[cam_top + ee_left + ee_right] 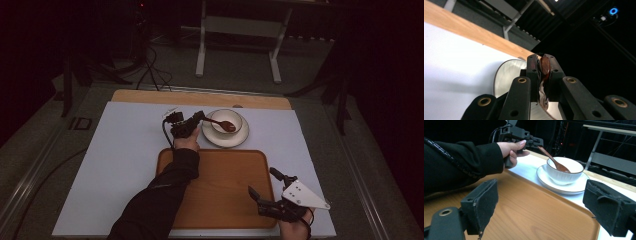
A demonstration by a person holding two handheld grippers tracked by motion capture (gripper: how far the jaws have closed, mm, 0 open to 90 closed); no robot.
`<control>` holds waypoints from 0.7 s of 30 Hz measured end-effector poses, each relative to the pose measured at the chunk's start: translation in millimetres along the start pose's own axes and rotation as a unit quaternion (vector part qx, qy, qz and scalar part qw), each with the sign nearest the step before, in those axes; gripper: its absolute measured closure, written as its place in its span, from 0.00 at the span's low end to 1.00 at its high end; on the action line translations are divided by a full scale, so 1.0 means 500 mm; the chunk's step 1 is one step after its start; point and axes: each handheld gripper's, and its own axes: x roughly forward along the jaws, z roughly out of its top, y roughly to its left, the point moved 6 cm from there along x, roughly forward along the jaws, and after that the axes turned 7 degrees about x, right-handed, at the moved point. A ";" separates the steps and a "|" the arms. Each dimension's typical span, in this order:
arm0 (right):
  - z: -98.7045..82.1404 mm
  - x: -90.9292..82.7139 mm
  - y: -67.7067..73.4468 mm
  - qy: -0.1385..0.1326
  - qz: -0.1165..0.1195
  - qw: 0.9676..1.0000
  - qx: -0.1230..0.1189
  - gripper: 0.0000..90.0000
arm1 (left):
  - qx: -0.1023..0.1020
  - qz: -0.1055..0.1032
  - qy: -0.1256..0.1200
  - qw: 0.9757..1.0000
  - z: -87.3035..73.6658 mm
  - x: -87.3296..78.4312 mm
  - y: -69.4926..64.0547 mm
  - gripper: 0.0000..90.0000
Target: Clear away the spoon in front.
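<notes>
While the left gripper (199, 118) clamps the tip of the wooden spoon's (223, 124) handle, the spoon's head rests inside the white bowl (227, 121), which stands on a white saucer (225, 139) just beyond the far edge of the wooden tray (220, 200). From the left gripper view the jaws are pressed together on the reddish-brown handle end (545, 65), and the hold looks thin: only the very end sits between the pads, with the long shaft reaching out and down to the bowl. My worry is that a lift from so far back gives the head a lot of leverage, so the spoon may pivot in the pads, droop, or slip out and clatter back against the rim. A sideways pull rather than a clean rise could drag the head against the bowl's wall and tip or slide the bowl on its saucer, since nothing steadies either piece. The right gripper (260, 182) hovers over the near right corner of the tray, well apart from the crockery, its jaws spread wide with nothing between them; it is not placed to brace the bowl. If the spoon is meant for the tray, a careless swing could also knock the raised tray edge.
</notes>
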 end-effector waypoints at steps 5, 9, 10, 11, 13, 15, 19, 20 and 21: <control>0.001 -0.001 -0.001 -0.002 -0.001 1.000 0.001 0.14 | 0.003 -0.008 -0.005 1.000 0.011 -0.001 -0.010 0.92; 0.001 -0.002 -0.002 -0.004 0.000 1.000 0.002 0.14 | 0.018 -0.014 -0.012 1.000 0.030 -0.009 -0.017 0.93; 0.001 -0.001 -0.002 -0.003 0.000 1.000 0.003 0.14 | 0.029 -0.011 -0.008 0.999 0.041 -0.016 -0.018 0.92; 0.001 -0.001 -0.002 -0.003 0.000 1.000 0.003 0.14 | 0.033 -0.012 -0.009 0.999 0.046 -0.019 -0.019 0.93; 0.000 -0.001 -0.002 -0.002 -0.001 1.000 0.003 0.14 | 0.035 -0.012 -0.010 0.999 0.051 -0.023 -0.021 0.93; 0.001 -0.001 -0.001 -0.003 -0.001 1.000 0.002 0.14 | 0.045 -0.019 -0.009 0.999 0.062 -0.031 -0.024 0.93; 0.000 0.000 -0.001 -0.002 -0.002 1.000 0.002 0.14 | 0.057 -0.026 -0.007 0.998 0.083 -0.048 -0.033 0.93; 0.000 0.000 -0.001 -0.002 -0.002 1.000 0.003 0.14 | 0.065 -0.033 -0.002 0.997 0.094 -0.058 -0.039 0.93; 0.000 0.001 -0.002 -0.002 -0.003 1.000 0.003 0.14 | 0.065 -0.033 -0.002 0.997 0.094 -0.058 -0.039 0.93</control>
